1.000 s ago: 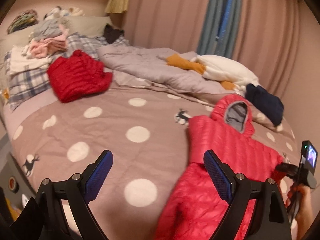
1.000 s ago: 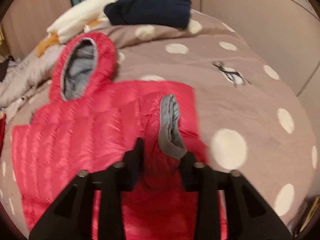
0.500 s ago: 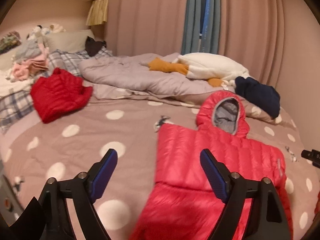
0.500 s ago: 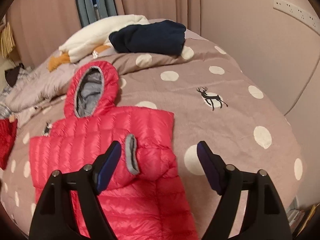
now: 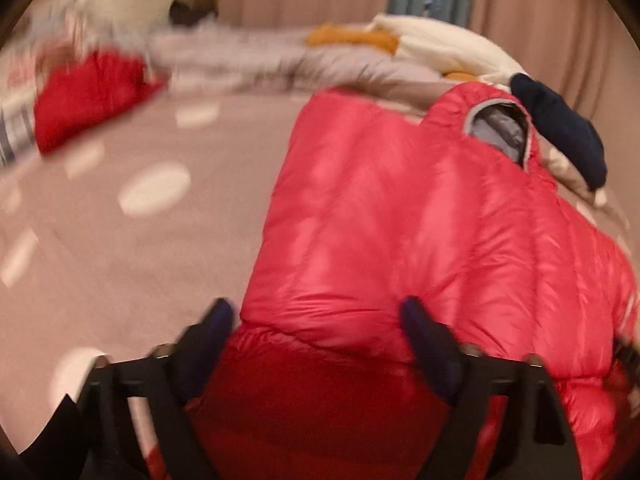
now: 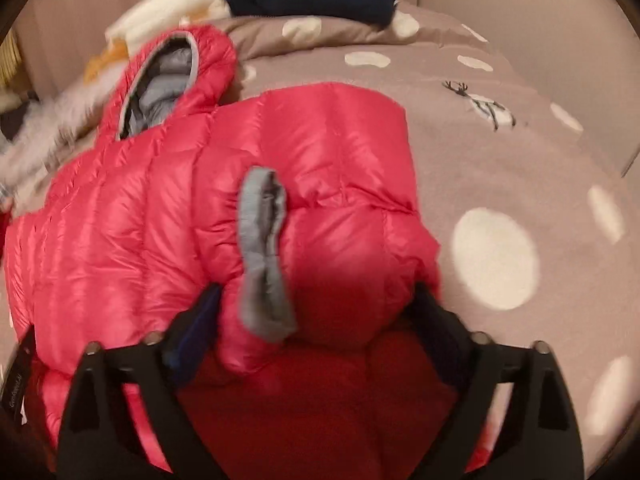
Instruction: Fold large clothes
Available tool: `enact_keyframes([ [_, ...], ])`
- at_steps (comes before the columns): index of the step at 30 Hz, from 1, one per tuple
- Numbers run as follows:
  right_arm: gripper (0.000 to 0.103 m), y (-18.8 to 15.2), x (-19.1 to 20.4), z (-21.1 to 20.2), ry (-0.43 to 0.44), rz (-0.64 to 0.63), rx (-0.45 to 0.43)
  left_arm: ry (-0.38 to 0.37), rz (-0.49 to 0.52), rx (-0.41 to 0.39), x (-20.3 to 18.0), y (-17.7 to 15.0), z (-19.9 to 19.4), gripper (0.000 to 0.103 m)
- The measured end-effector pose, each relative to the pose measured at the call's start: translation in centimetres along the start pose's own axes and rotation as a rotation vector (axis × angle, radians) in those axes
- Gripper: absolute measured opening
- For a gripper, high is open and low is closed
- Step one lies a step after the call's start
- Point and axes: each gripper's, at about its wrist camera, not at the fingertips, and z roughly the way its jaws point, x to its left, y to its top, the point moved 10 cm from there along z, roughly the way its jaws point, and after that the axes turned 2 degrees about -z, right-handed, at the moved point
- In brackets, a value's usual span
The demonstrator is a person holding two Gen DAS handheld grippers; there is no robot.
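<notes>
Over the bed [image 6: 520, 168], both grippers — left [image 5: 316, 320], right [image 6: 316, 304] — spread wide, straddling red down jacket [image 6: 320, 152].

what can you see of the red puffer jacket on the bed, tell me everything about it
The red puffer jacket is shiny, quilted in puffy channels, and looks down-filled. It lies spread on the spotted bedcover, hood showing a grey lining and pointing at the pillows. One sleeve is folded across the body, its grey cuff on top. The left gripper and right gripper are both open, with jacket fabric bulging between their fingers. A navy garment lies beside the hood.
</notes>
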Motion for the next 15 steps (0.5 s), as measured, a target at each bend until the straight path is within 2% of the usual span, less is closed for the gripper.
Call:
enact_keyframes([
  [2, 0.097, -0.37, -0.34, -0.18, 0.035, 0.030, -0.081, -0.068, -0.068, 0.019, 0.59, 0.01, 0.46, 0.100],
  [7, 0.102, -0.30, 0.28, 0.28, -0.032, -0.021, -0.068, -0.013, -0.017, 0.004, -0.05, -0.44, 0.03, 0.102],
  [15, 0.102, -0.25, 0.13, 0.15, -0.039, -0.026, -0.074, -0.005, -0.010, 0.001, 0.10, -0.48, 0.01, 0.102],
])
